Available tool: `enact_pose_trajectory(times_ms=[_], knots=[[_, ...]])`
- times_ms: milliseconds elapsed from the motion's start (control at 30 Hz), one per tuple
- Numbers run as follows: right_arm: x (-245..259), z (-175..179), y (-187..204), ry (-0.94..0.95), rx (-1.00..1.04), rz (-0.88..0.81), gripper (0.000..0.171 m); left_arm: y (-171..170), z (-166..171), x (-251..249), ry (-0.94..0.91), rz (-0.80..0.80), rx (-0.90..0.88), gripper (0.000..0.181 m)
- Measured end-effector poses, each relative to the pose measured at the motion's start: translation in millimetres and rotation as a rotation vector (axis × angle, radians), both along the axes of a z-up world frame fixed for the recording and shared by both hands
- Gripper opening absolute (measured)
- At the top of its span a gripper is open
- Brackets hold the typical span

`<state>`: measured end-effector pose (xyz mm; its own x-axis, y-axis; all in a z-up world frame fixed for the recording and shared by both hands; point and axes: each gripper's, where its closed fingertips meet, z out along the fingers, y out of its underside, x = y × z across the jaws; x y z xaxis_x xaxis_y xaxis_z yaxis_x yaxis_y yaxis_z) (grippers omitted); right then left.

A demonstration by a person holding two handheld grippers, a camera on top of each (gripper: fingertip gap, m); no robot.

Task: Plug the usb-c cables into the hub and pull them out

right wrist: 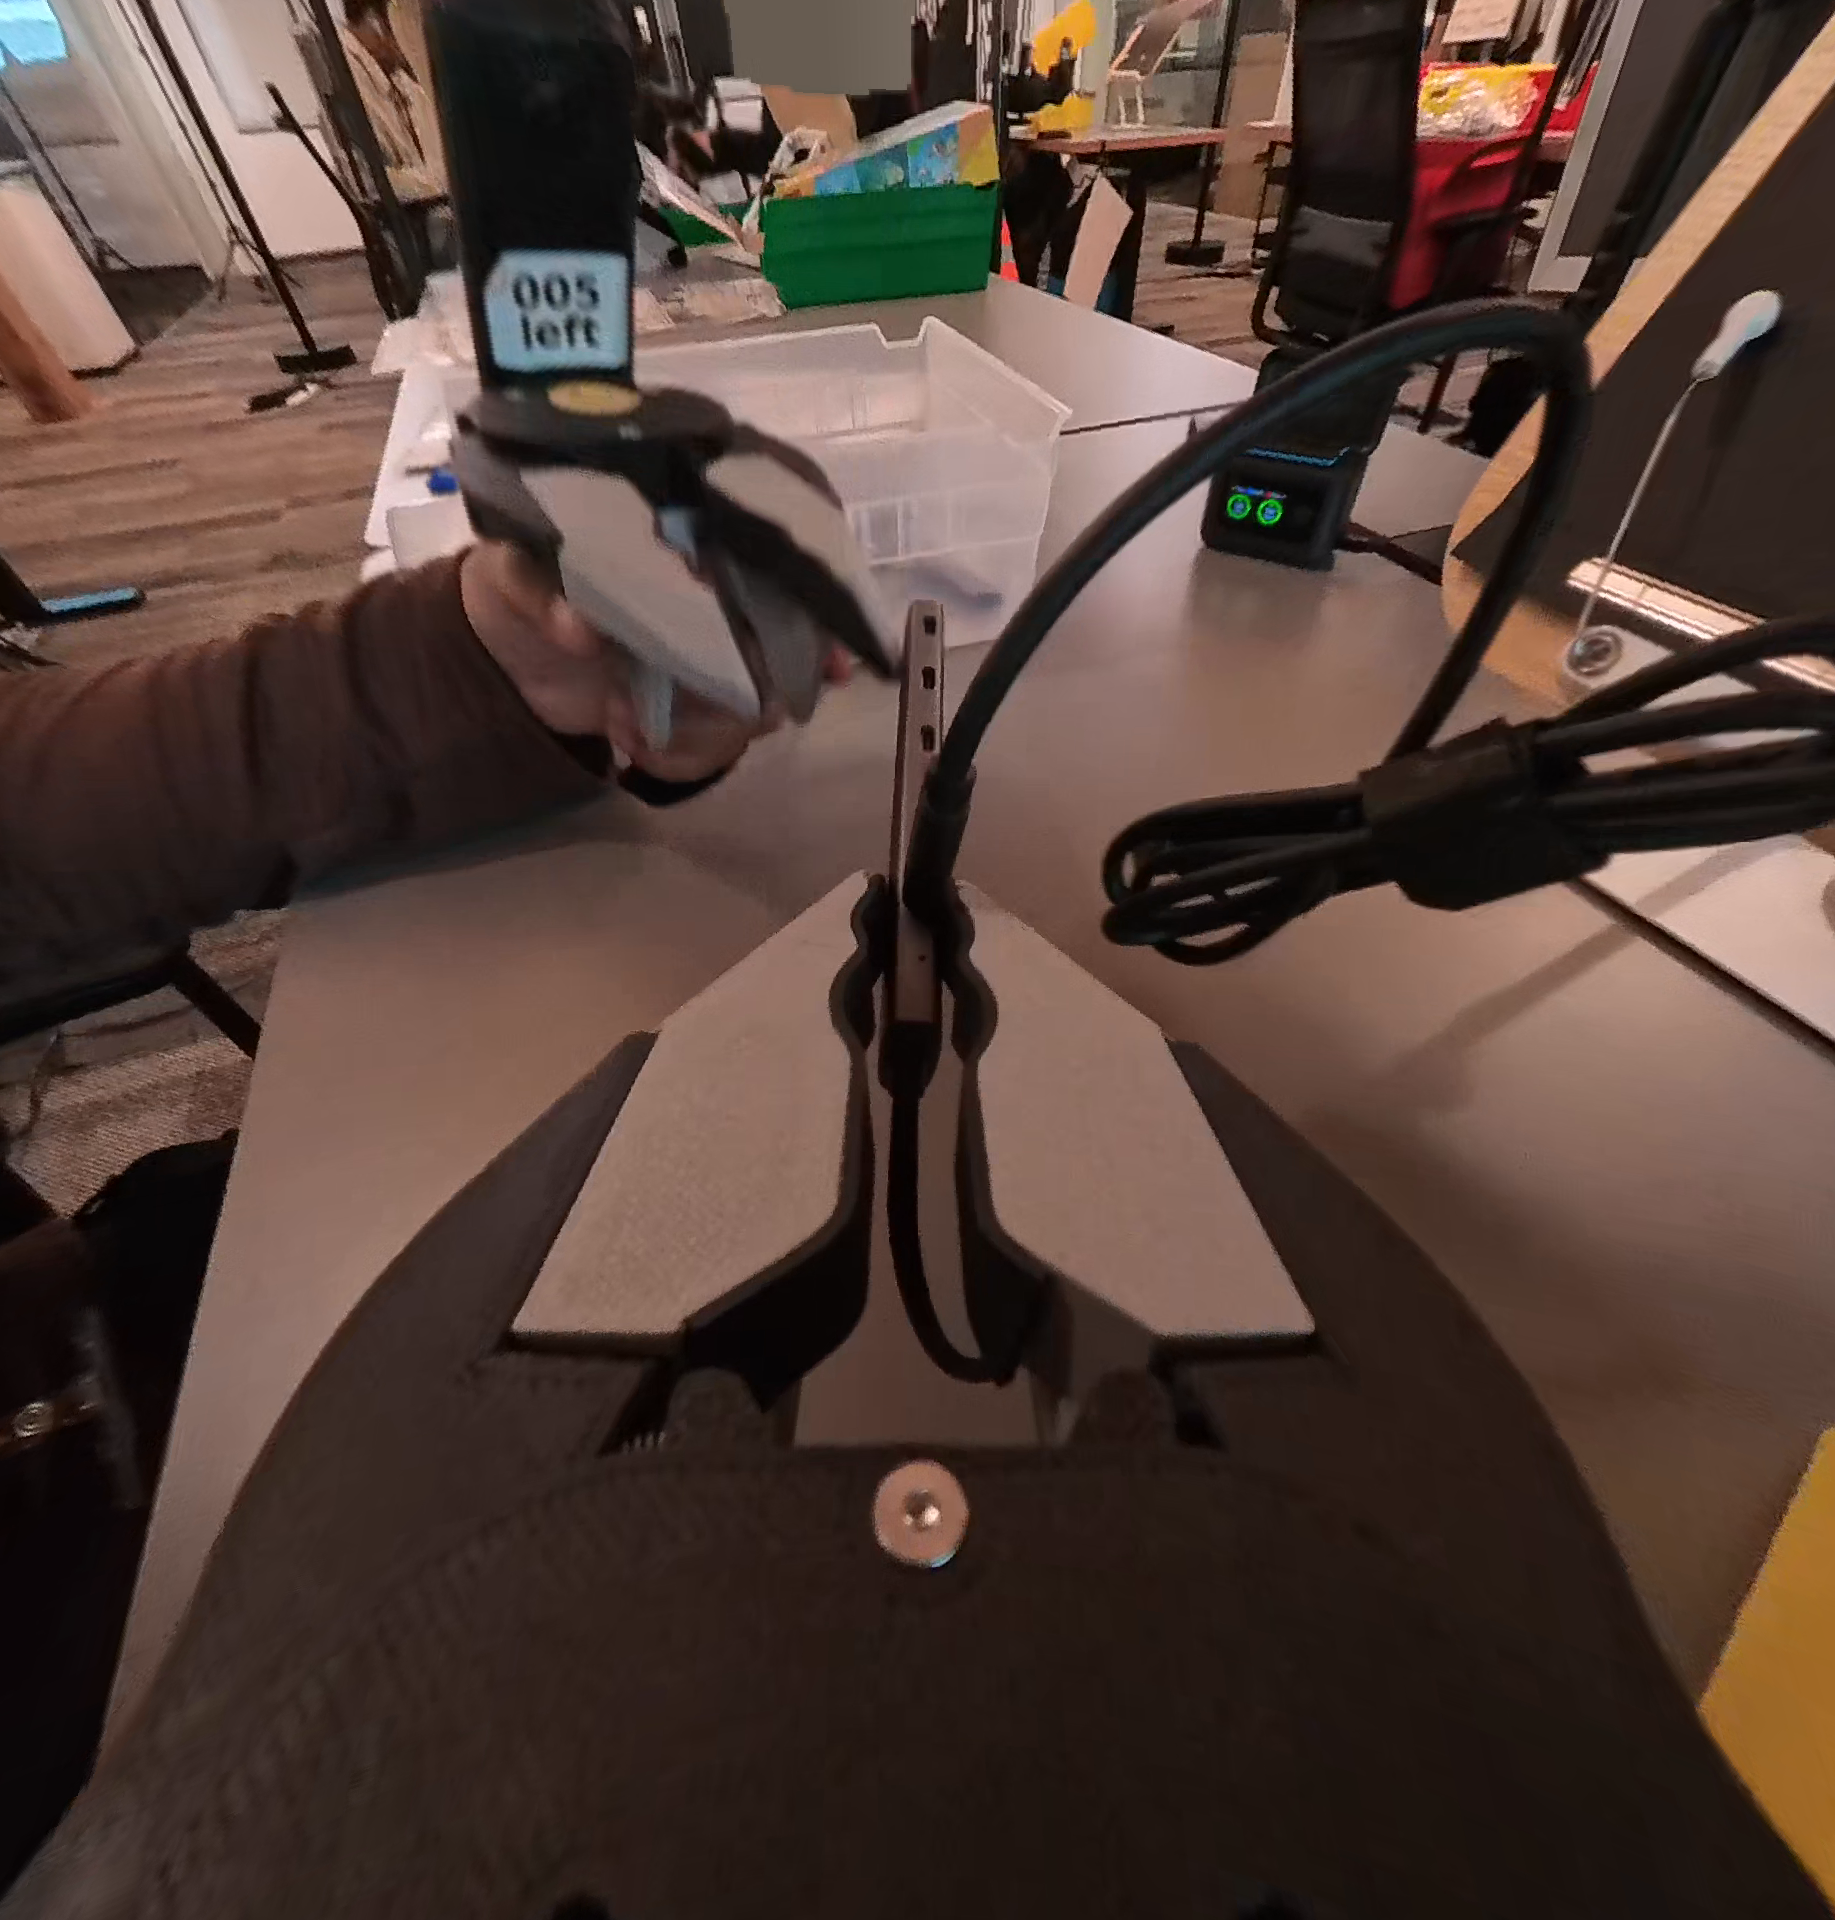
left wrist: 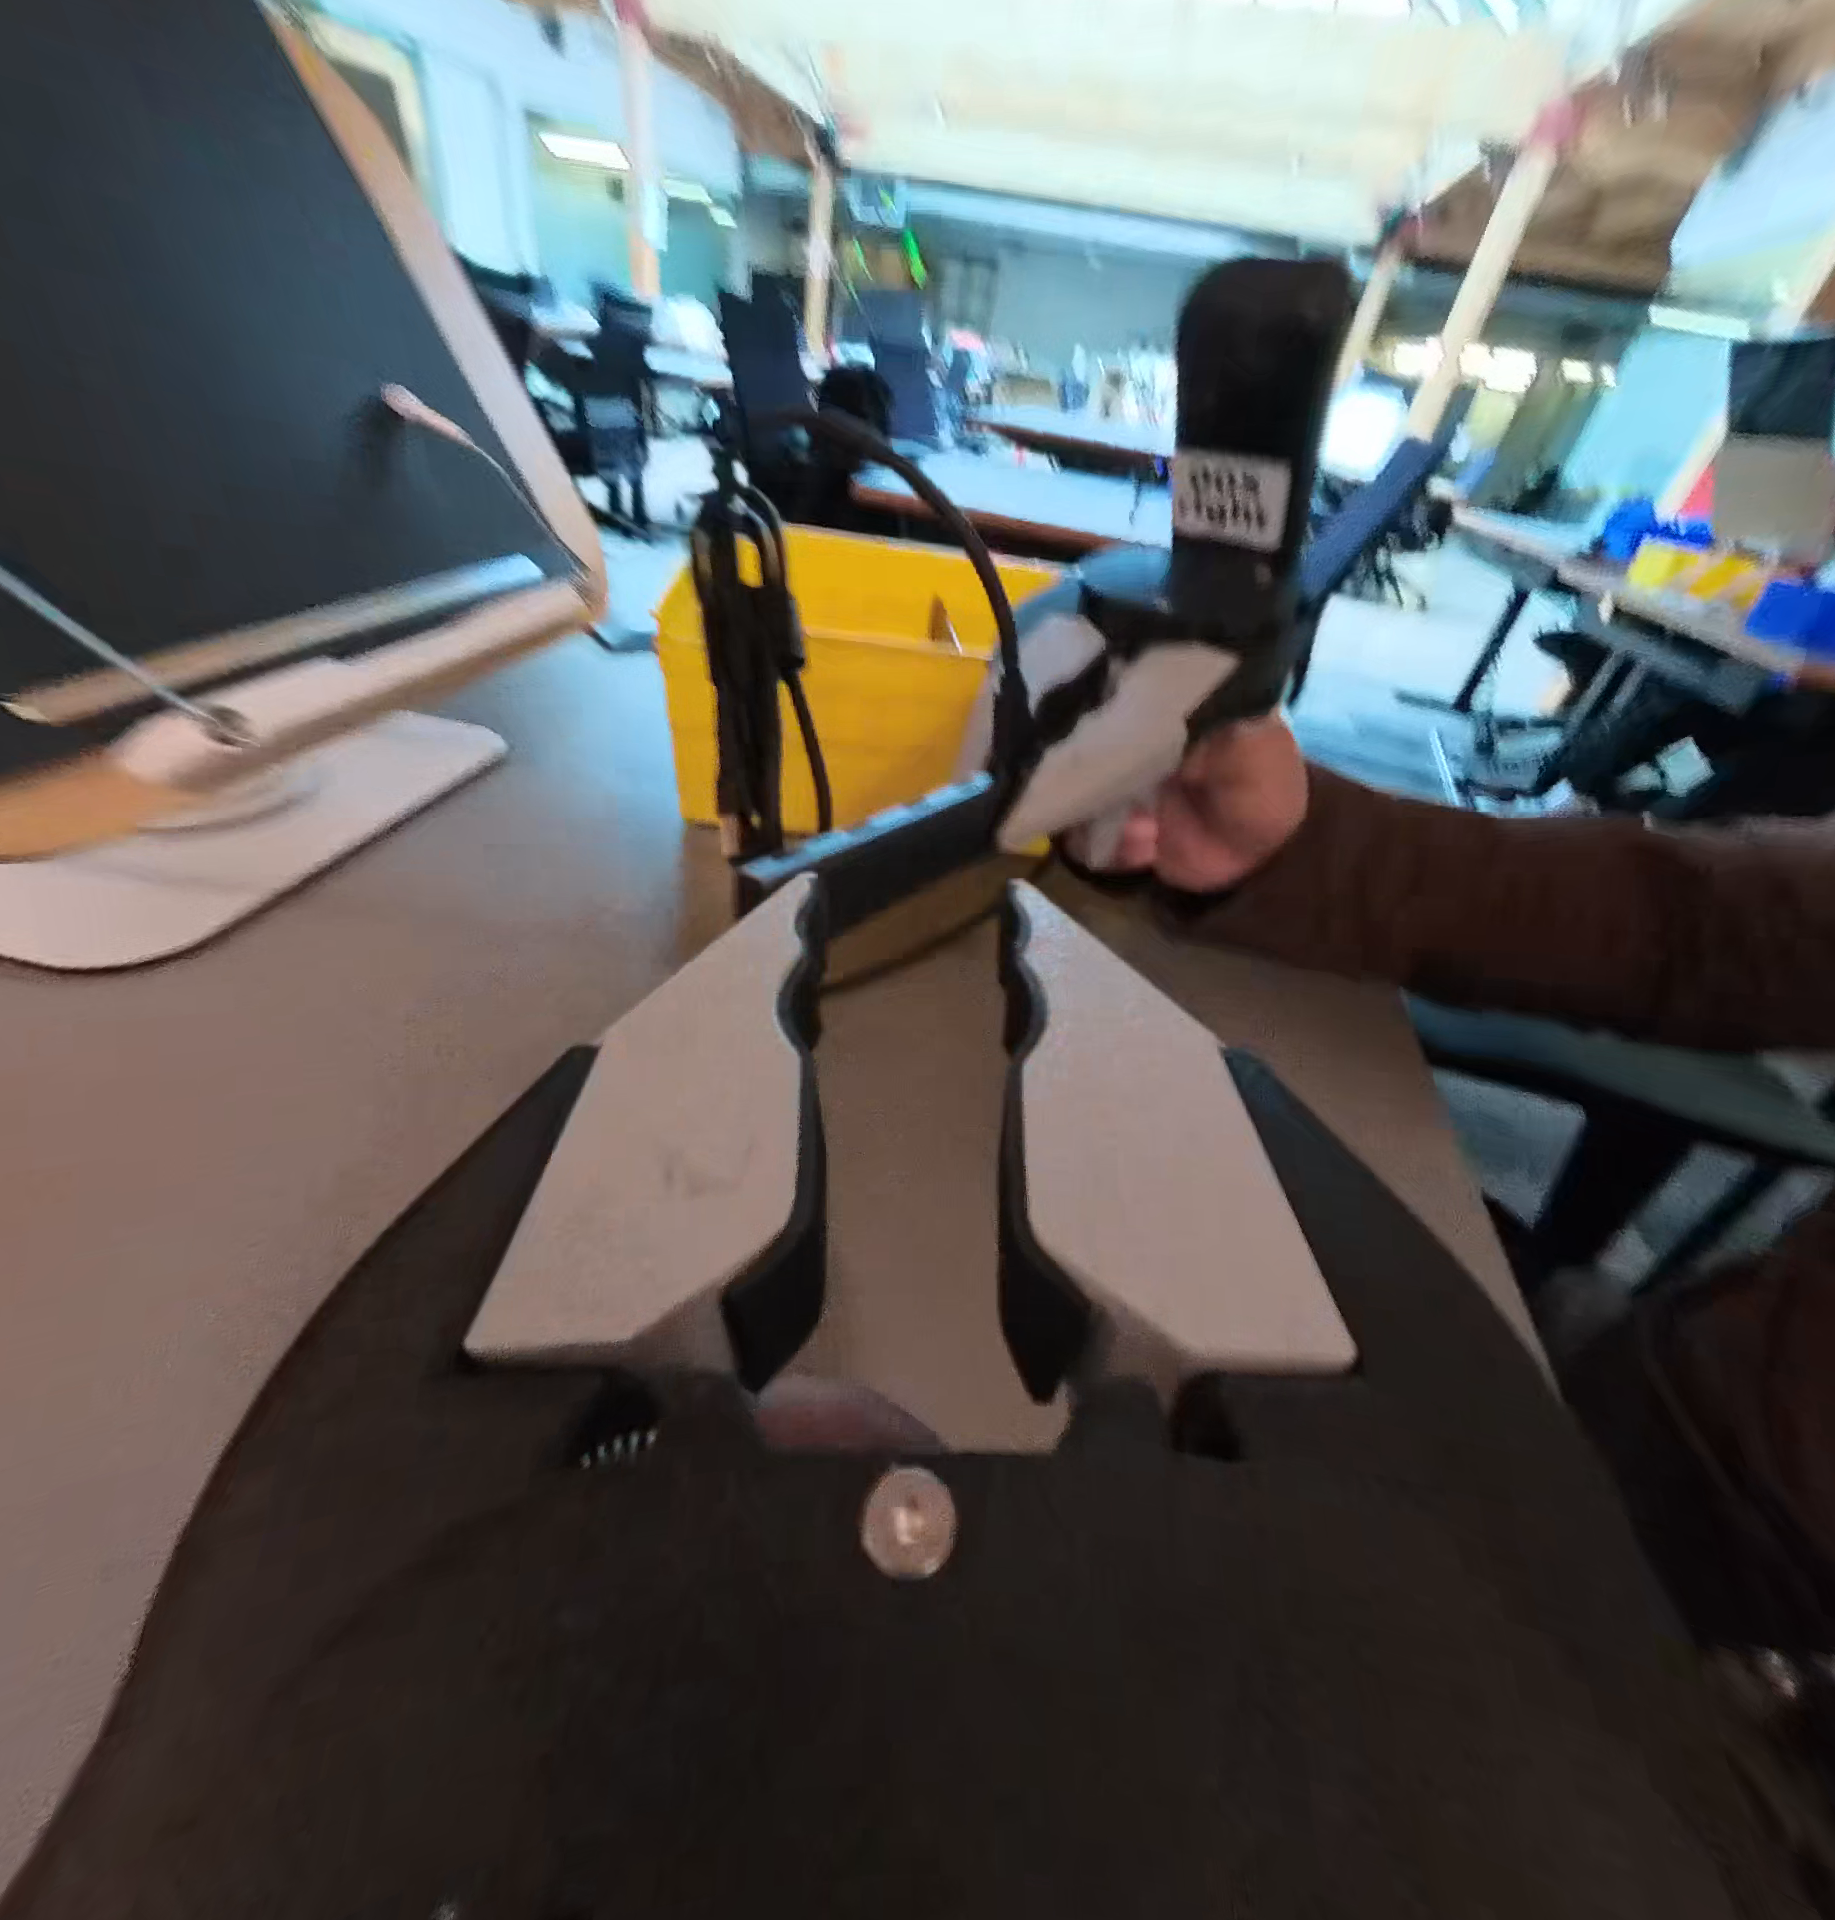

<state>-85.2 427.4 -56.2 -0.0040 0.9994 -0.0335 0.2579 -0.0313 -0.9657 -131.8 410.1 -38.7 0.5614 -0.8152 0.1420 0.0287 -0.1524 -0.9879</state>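
- Our right gripper (right wrist: 911,914) is clenched on the hub (right wrist: 915,831), a slim grey bar held on edge above the table (right wrist: 1308,1091), its row of ports facing us in the right wrist view.
- One black usb-c cable (right wrist: 1256,436) is plugged into the hub's side just ahead of the right fingertips; it arches up and over to the right.
- The rest of that cable hangs as a bundled coil (right wrist: 1412,831) bound by a black strap, to the right of the hub and above the table.
- Our left gripper (left wrist: 908,914) stands released, its fingers spread with nothing between them, just short of the hub's long side (left wrist: 892,842).
- From the left wrist view we see the right gripper (left wrist: 1017,790) holding the hub's far end, with a hand (left wrist: 1219,805) in a brown sleeve on its handle.
- Behind the hub sits a yellow bin (left wrist: 871,665); a monitor (left wrist: 165,343) on a pale stand is at the left.
- That view is blurred, so we cannot tell whether the left fingertips touch the hub; they seem just apart.
- A clear plastic tray (right wrist: 944,468) rests farther back on the table.
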Motion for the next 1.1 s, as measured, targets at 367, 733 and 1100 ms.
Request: enact_pose_trajectory(times_ms=[367,733,1100], knots=[[-2,6,-27,0.055,-0.071,0.148,0.007,-12,-35,47,0.154,-0.111,-0.019,0.047],[-4,6,-42,0.072,-0.140,0.252,0.007,-22,-6,45,-0.034,-0.188,-0.018,0.043],[-13,-13,-59,-0.020,-0.096,0.304,0.007,-19,0,39,-0.102,-0.184,-0.032,0.030]])
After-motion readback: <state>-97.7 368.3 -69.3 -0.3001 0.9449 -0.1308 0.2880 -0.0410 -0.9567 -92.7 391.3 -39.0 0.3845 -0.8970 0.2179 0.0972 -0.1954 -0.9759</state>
